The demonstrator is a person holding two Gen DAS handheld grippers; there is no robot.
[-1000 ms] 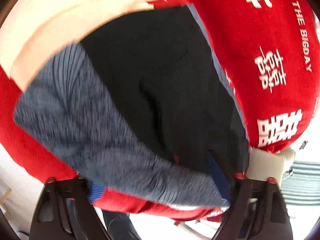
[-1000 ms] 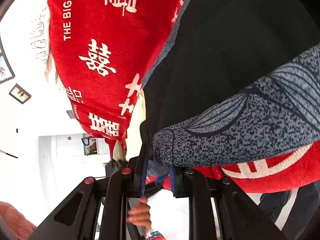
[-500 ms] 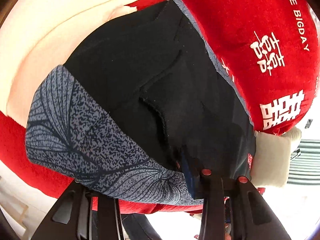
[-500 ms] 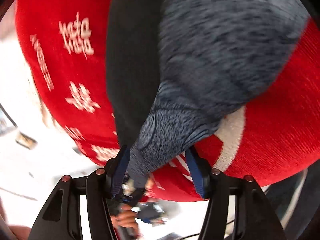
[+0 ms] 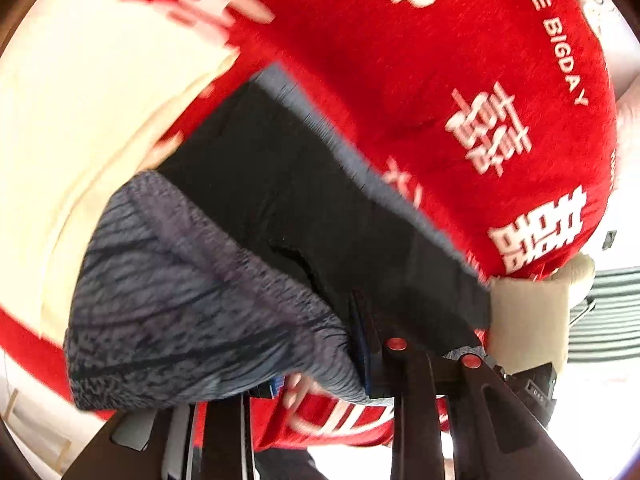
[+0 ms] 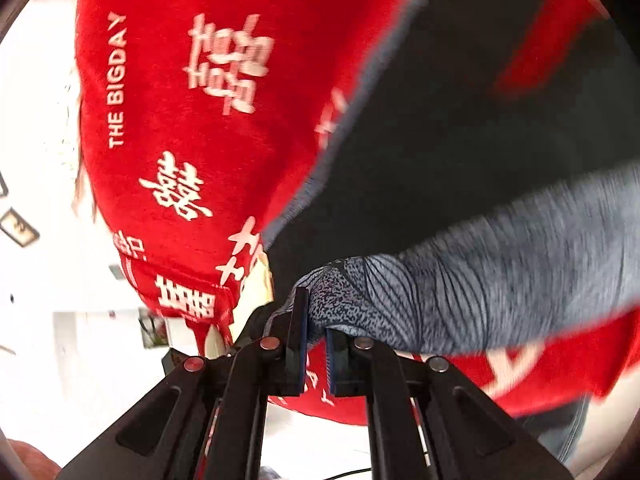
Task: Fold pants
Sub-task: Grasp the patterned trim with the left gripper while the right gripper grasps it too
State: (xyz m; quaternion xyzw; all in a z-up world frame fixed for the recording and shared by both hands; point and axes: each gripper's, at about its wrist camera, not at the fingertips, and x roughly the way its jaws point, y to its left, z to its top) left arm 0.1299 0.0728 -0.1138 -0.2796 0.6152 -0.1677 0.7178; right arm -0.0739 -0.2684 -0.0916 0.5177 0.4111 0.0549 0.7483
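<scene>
Black pants (image 5: 304, 200) with a grey patterned band (image 5: 180, 300) lie on a red blanket (image 5: 400, 60). In the left wrist view the band bunches between my left gripper's (image 5: 320, 360) jaws. The jaws are closing and the blue pad of one finger (image 5: 362, 344) presses the cloth. In the right wrist view the pants (image 6: 460, 140) fill the upper right. My right gripper (image 6: 316, 332) is shut on the corner of their grey band (image 6: 480, 288), which is pinched between the blue pads.
The red blanket (image 6: 192, 120) carries white characters and covers a cream bed sheet (image 5: 80, 120). A cream cushion (image 5: 528, 320) sits at the blanket's edge. A person's fingers (image 5: 296, 392) show beneath the band. A framed picture (image 6: 18, 226) hangs on the white wall.
The left jaws have narrowed onto the grey band and risen with it. The right jaws opened around the band's corner, then shut on it, and the view swung back over the blanket.
</scene>
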